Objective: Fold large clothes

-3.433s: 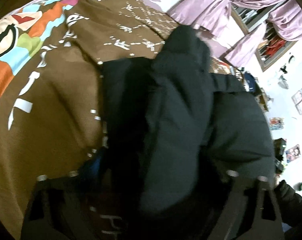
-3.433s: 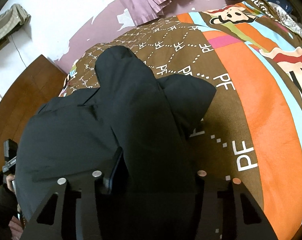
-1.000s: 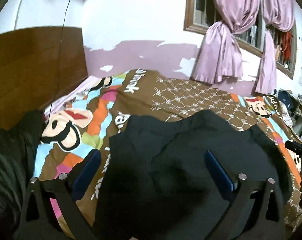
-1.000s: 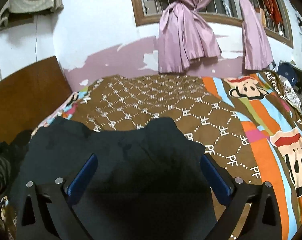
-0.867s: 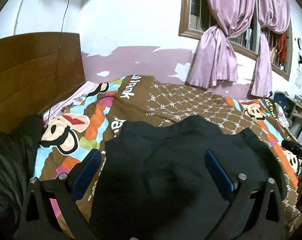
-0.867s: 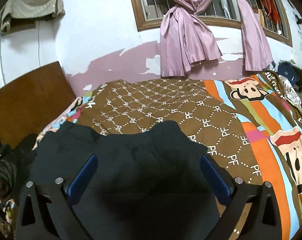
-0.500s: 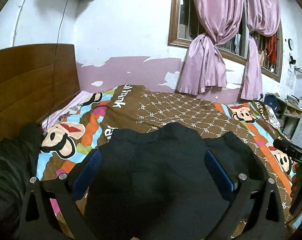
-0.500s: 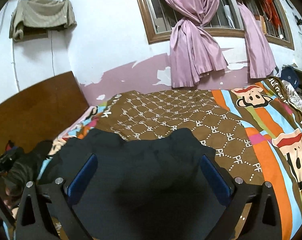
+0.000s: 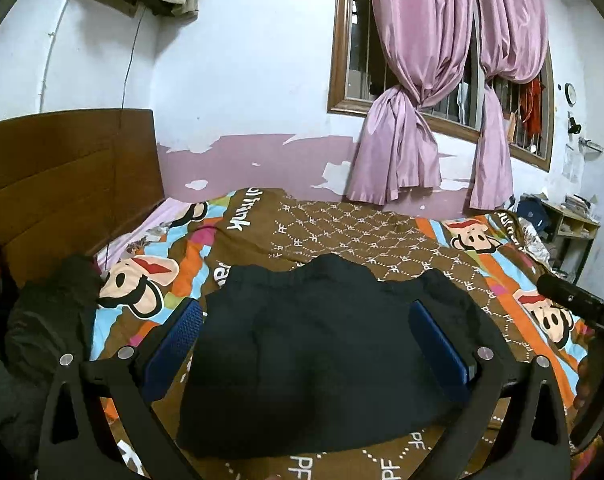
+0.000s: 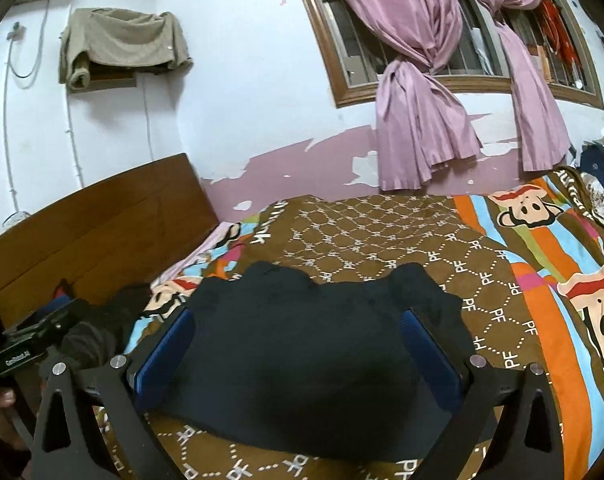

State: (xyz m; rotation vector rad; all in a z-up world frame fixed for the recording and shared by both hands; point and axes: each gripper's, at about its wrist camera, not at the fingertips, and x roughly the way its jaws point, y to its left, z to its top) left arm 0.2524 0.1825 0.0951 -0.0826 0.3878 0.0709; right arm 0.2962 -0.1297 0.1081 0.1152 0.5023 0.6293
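Right now a folded black garment [image 9: 322, 352] lies flat on the bed [image 9: 382, 236], near its front edge, on the brown "PF"-patterned part of the cartoon bedspread. Both grippers hang above it, touching nothing. The left gripper [image 9: 308, 354] has its fingers [image 9: 173, 344] spread wide, blue pads facing inward, and the garment shows between them. The right gripper [image 10: 297, 354] is likewise wide, its fingers [image 10: 430, 356] framing the same dark cloth (its far edge is lumpy, with two raised humps). A second dark heap of clothing [image 9: 41, 320] sits at the bed's left edge by the wooden headboard [image 9: 61, 176]. Pink curtains [image 9: 406, 120] hang knotted at the barred window beyond the far edge.
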